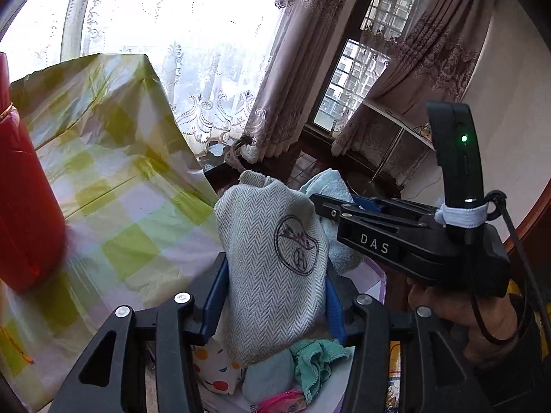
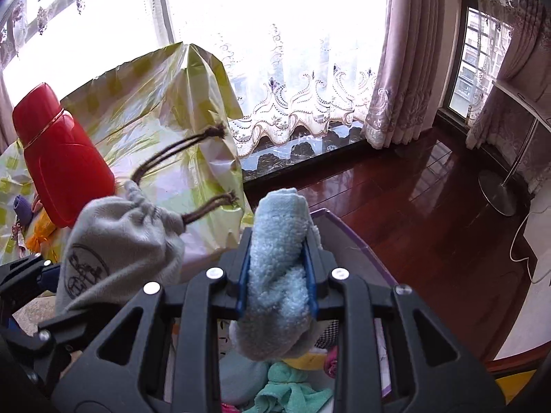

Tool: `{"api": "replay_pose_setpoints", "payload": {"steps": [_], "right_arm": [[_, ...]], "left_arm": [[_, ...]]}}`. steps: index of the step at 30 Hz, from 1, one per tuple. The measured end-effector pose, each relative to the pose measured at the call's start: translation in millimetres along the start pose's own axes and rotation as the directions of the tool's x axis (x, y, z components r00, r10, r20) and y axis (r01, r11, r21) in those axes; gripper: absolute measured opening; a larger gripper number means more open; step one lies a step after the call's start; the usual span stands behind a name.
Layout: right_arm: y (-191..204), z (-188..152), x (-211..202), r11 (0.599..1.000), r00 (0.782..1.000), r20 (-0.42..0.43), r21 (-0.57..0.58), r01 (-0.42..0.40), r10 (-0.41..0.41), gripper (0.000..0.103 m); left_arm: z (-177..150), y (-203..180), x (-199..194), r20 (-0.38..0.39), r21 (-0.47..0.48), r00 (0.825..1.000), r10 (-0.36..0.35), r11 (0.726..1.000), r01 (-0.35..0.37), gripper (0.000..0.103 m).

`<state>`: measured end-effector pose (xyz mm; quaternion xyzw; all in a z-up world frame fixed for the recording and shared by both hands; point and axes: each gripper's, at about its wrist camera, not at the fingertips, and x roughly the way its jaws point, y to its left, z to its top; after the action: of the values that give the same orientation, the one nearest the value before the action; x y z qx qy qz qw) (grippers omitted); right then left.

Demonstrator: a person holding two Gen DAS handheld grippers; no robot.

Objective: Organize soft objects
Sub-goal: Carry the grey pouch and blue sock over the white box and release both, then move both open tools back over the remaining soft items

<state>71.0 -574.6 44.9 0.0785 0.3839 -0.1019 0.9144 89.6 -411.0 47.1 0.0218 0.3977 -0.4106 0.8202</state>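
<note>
A grey herringbone drawstring pouch (image 1: pixel 268 241) with a round dark logo stands upright between the blue pads of my left gripper (image 1: pixel 275 275), which is shut on it. In the right wrist view the same pouch (image 2: pixel 117 241) hangs at the left, its brown cords trailing up. My right gripper (image 2: pixel 277 251) is shut on a rolled light-blue towel (image 2: pixel 279 227); the left wrist view shows it (image 1: pixel 330 182) behind the pouch. Both grippers hover side by side over a purple-rimmed bin (image 2: pixel 347 241) that holds a green cloth (image 2: pixel 289 389) and other soft items.
A red plastic container (image 2: pixel 65 172) stands on a table under a yellow-green checked cloth (image 1: pixel 120 189) to the left. Dark glossy wood floor (image 2: pixel 413 206), a lamp stand base (image 2: pixel 499 192) and curtained windows lie beyond. A hand (image 1: pixel 447 309) holds the right gripper.
</note>
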Motion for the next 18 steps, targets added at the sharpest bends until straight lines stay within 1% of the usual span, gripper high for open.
{"api": "replay_pose_setpoints", "payload": {"steps": [1,2,3,4,6,11,18], "right_arm": [[-2.0,2.7,1.7,1.0,1.0,0.005,0.002,0.003,-0.003,0.039],[-2.9,5.1,3.7,1.0,1.0,0.01,0.004,0.005,-0.005,0.045],[-3.9,6.8,4.8,1.0,1.0,0.015,0.008,0.009,-0.009,0.048],[-5.4,7.5,5.0,1.0,1.0,0.017,0.013,0.011,-0.011,0.051],[-7.6,8.1,7.3,1.0,1.0,0.014,0.022,0.007,-0.007,0.061],[-0.7,2.7,7.4,0.999,1.0,-0.007,0.024,-0.02,0.02,0.062],[32.0,-3.5,-0.9,0.996,0.996,-0.016,-0.034,-0.088,0.087,0.063]], "left_arm": [[0.1,3.2,7.6,-0.019,-0.011,1.0,0.016,1.0,-0.016,0.057],[-0.3,7.3,11.6,-0.031,-0.032,0.999,0.025,0.999,-0.026,0.059],[-1.0,12.7,13.1,-0.04,-0.051,0.999,0.023,0.998,-0.025,0.06],[-2.8,16.5,12.2,-0.043,-0.061,0.999,0.022,0.998,-0.024,0.061],[-6.8,22.4,7.5,-0.041,-0.066,0.998,0.04,0.997,-0.042,0.063],[-11.5,33.5,-7.9,-0.022,-0.096,0.998,0.066,0.993,-0.068,0.064],[-22.1,48.1,-41.8,0.034,-0.111,0.994,0.109,0.988,-0.104,0.064]]}}
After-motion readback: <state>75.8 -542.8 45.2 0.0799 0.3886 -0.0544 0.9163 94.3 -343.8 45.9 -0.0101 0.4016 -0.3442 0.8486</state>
